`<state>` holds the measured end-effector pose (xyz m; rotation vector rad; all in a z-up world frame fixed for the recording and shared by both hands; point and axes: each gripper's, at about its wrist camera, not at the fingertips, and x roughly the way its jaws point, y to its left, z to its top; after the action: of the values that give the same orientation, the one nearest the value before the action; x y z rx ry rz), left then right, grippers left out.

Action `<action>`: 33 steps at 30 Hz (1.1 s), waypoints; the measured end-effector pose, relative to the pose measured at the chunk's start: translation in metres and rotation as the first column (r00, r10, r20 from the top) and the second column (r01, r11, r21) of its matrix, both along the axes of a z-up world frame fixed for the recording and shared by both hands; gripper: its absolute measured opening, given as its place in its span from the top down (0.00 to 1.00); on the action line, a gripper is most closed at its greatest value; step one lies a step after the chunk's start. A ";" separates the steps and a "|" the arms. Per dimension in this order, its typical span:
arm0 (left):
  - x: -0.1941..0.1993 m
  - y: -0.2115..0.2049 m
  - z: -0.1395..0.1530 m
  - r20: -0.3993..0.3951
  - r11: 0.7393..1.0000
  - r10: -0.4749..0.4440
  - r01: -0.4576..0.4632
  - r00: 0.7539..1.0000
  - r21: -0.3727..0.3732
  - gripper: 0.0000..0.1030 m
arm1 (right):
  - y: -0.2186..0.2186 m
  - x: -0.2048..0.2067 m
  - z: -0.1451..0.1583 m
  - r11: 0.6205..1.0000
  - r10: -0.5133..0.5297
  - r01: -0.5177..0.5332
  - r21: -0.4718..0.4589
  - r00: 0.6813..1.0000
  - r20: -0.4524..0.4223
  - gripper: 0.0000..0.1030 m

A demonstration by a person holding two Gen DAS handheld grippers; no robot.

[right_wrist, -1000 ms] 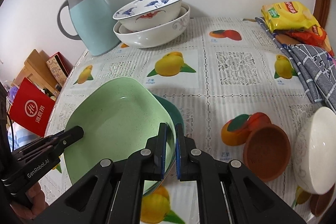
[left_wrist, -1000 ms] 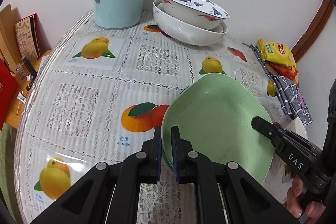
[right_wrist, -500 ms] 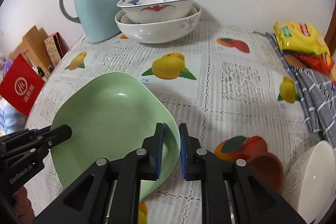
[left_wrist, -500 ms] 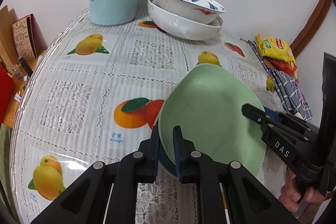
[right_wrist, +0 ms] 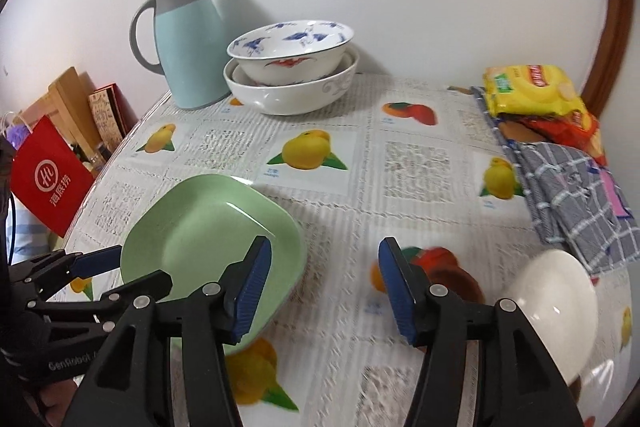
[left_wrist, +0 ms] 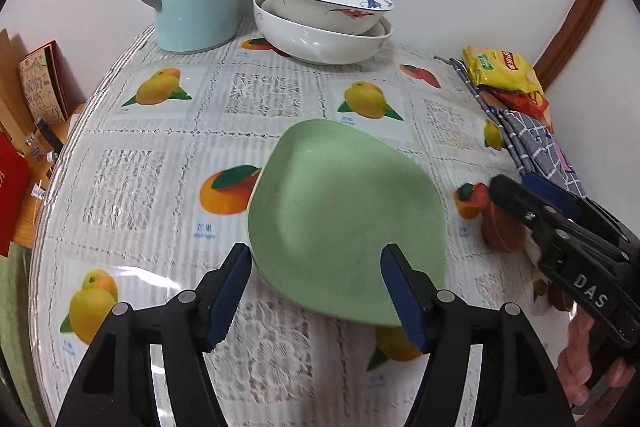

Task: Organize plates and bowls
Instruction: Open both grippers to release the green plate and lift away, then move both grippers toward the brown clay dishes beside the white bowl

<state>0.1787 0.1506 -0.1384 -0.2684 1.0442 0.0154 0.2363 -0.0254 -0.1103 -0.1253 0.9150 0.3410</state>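
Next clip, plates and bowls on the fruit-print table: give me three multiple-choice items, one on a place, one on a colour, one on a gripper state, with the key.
1. Where do the two stacked bowls sit?
A. beside the light blue jug by the wall
B. on the checked cloth
C. on the green plate

2. What colour is the square plate nearest the grippers?
A. white
B. light green
C. brown

3. How do the jaws of the left gripper stand?
A. shut on the plate
B. shut on nothing
C. open, holding nothing

Key: 1 A, the stacked bowls stand right of the light blue jug at the table's far edge. 2 B, the green plate is plainly light green in both views. 3 C, the left gripper shows a wide gap between its blue pads, with the plate lying flat on the table beyond them.
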 end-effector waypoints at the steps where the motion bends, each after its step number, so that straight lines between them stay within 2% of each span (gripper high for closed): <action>1: -0.002 -0.001 0.002 0.002 1.000 -0.001 0.001 1.000 0.003 0.37 | -0.004 -0.004 0.003 1.000 -0.006 0.006 0.002 1.000 0.004 0.46; 15: -0.035 -0.019 0.041 0.059 0.999 0.000 -0.003 0.998 0.043 0.35 | -0.060 -0.062 0.027 0.996 -0.085 0.085 0.026 0.996 0.026 0.46; 24: -0.043 -0.032 0.058 0.088 0.999 -0.013 0.008 0.996 0.051 0.34 | -0.082 -0.072 0.036 0.991 -0.123 0.121 0.065 0.992 0.021 0.45; 33: -0.043 -0.050 0.056 0.081 0.998 -0.038 0.033 0.996 0.061 0.34 | -0.090 -0.078 0.037 0.989 -0.128 0.125 0.074 0.991 0.033 0.44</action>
<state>0.1355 0.1010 -0.0820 -0.1945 0.9647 0.0040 0.1584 -0.1156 -0.0734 -0.0077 0.8683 0.2524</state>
